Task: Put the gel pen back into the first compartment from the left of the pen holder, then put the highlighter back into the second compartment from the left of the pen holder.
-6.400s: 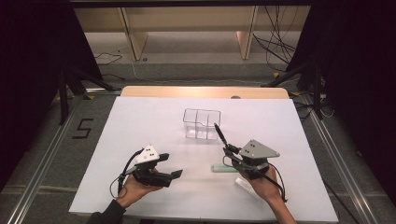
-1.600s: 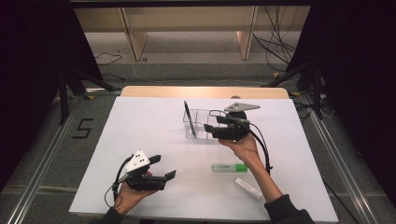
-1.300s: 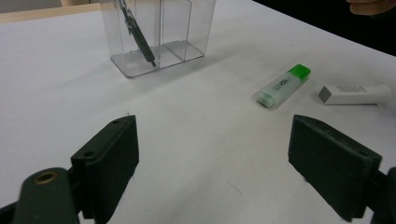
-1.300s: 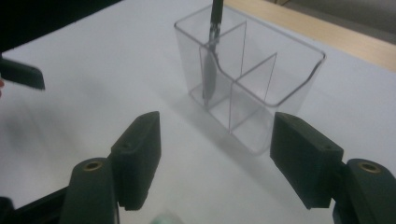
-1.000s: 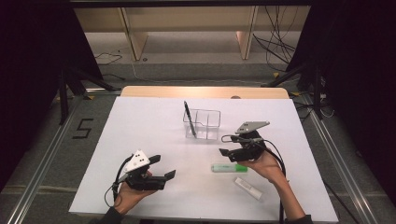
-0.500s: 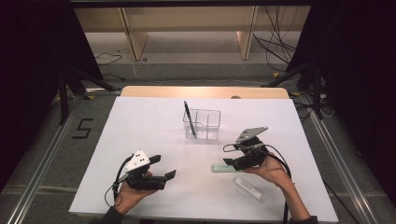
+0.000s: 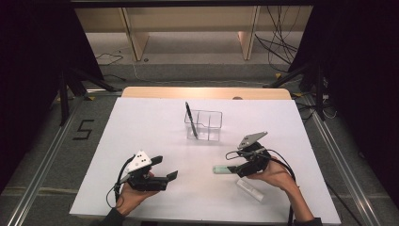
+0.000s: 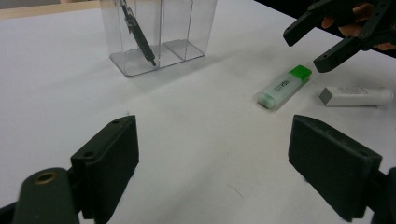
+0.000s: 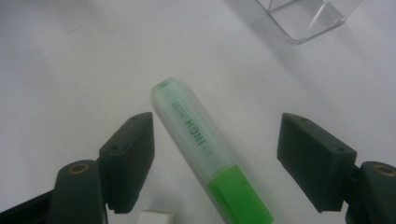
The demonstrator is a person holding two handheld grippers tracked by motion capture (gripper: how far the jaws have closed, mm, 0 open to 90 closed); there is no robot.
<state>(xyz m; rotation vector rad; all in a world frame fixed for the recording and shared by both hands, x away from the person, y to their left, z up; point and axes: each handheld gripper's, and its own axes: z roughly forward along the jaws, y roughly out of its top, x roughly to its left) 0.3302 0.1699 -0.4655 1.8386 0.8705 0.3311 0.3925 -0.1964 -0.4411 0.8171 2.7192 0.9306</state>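
**Hand-held gripper hanging over the green marker**

Our right hand-held gripper point(image 7: 231, 161) is hanging just above the green marker point(image 7: 224, 169), and we are keeping its jaws wide apart. In the right gripper view the marker point(image 9: 205, 151) is lying flat on the white counter point(image 9: 70, 70) between the two black jaws, and neither jaw is touching it. Its green cap is pointing toward us and its pale body is pointing away. It is lying a bit slanted between the jaws.

Our left hand-held gripper point(image 7: 163, 170) is resting low near the front left of the counter point(image 7: 141, 127). Its jaws are wide apart too, and we are holding nothing in it. In the left gripper view we are looking across the counter at the marker point(image 8: 284, 86), and the right hand-held gripper point(image 8: 322, 46) is hanging over its green end.

A white tube point(image 7: 250, 189) is lying just beside the marker, closer to the front edge. The two are not touching.

A clear box point(image 7: 207, 125) is standing farther back, near the middle of the counter. A dark pen point(image 7: 190, 119) is leaning in its left part, with its top sticking out over the rim.
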